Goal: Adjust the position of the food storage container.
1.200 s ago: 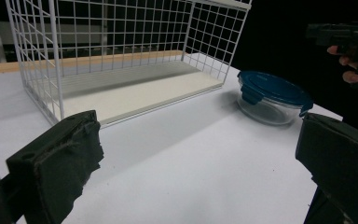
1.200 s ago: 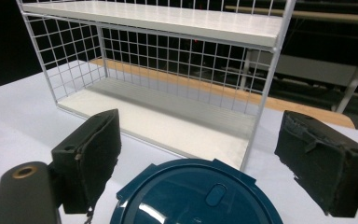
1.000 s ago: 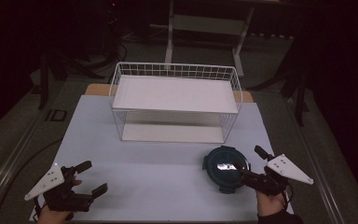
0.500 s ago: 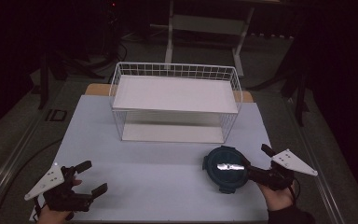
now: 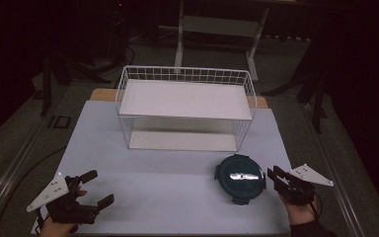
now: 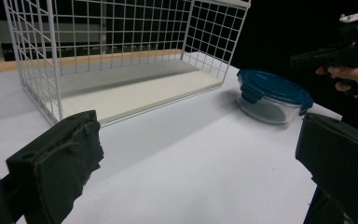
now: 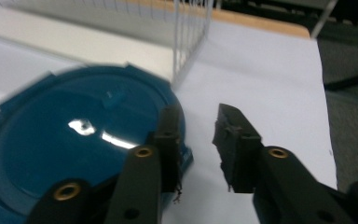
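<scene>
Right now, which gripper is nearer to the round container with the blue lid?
The right gripper is nearer, just beside the container, its narrowed fingers at the lid's edge clip. The left gripper, fingers wide open, sits across the table at the front left corner.

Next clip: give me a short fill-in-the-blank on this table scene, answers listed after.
1. The round container has a lid coloured ____.
2. The wire basket is coloured ____.
3. The container stands nearest the ____ hand-held gripper.
4. The left hand-held gripper has its jaws wide ____, with nothing between them.

Missing words: blue; white; right; open
</scene>
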`<state>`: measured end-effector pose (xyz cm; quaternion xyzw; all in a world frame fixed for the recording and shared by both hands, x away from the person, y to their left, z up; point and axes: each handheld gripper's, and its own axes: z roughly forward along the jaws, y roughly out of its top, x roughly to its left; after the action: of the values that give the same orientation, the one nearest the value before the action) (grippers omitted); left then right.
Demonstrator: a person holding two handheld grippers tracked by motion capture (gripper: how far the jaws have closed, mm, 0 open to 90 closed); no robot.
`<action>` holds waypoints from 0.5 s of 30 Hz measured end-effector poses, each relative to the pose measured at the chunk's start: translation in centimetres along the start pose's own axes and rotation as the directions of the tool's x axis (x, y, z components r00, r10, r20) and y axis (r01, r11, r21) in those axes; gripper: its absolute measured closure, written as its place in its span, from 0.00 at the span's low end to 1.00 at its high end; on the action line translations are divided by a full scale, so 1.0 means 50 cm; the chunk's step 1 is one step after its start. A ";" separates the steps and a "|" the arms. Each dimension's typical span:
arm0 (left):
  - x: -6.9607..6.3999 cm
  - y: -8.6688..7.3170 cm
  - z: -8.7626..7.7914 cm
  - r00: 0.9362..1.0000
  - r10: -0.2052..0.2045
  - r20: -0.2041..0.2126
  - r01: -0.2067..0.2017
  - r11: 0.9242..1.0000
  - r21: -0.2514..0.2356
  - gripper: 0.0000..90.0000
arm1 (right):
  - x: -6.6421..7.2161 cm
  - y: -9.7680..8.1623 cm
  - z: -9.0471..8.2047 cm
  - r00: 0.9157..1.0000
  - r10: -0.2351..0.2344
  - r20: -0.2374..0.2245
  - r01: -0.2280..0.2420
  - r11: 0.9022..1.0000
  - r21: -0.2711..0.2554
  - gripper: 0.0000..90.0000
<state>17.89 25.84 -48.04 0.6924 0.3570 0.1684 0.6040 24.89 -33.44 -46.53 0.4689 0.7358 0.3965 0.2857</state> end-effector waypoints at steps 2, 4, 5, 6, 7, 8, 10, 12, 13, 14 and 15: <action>0.000 0.000 0.000 1.000 0.000 0.000 0.000 1.000 0.000 0.00 | -0.004 -0.011 0.004 1.000 0.007 -0.002 -0.007 1.000 0.026 0.88; 0.001 0.000 0.000 1.000 0.000 0.000 0.000 1.000 0.001 0.00 | -0.007 -0.021 0.008 1.000 0.014 0.000 -0.014 0.999 0.052 0.98; 0.001 0.000 0.000 1.000 0.000 -0.001 0.000 1.000 0.001 0.00 | -0.009 -0.025 0.010 1.000 0.017 -0.004 -0.017 0.998 0.065 1.00; 0.000 0.000 0.000 1.000 -0.001 -0.001 0.001 1.000 0.000 0.00 | -0.008 -0.029 0.012 1.000 0.017 -0.005 -0.016 0.997 0.077 1.00; 0.000 0.000 0.000 1.000 -0.001 -0.001 0.001 1.000 0.000 0.00 | -0.008 -0.033 0.015 1.000 0.021 -0.008 -0.020 0.996 0.087 1.00; 0.000 0.000 0.000 1.000 0.000 -0.001 0.000 1.000 0.000 0.00 | -0.008 -0.037 0.018 1.000 0.028 -0.014 -0.026 0.995 0.093 1.00; 0.000 0.000 0.000 1.000 0.001 -0.001 -0.001 1.000 0.001 0.00 | -0.006 -0.043 0.023 0.999 0.032 -0.029 -0.029 0.994 0.109 1.00; 0.000 0.000 0.000 1.000 0.000 -0.001 0.000 1.000 0.001 0.00 | -0.003 -0.047 0.028 0.998 0.046 -0.051 -0.040 0.992 0.121 1.00; 0.000 0.000 -0.001 1.000 0.000 -0.001 0.000 1.000 0.001 0.00 | -0.001 -0.048 0.030 0.998 0.048 -0.049 -0.042 0.992 0.122 1.00; 0.000 0.000 -0.001 1.000 -0.002 0.000 0.002 1.000 0.000 0.00 | -0.002 -0.048 0.030 0.997 0.050 -0.051 -0.044 0.992 0.121 1.00; 0.001 0.000 0.000 1.000 0.000 -0.002 0.000 1.000 0.002 0.00 | -0.003 -0.048 0.031 0.997 0.066 -0.051 -0.060 0.991 0.121 1.00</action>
<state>17.90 25.88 -48.04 0.6928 0.3579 0.1688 0.6029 25.05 -33.66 -49.40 0.4969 0.7505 0.3734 0.2244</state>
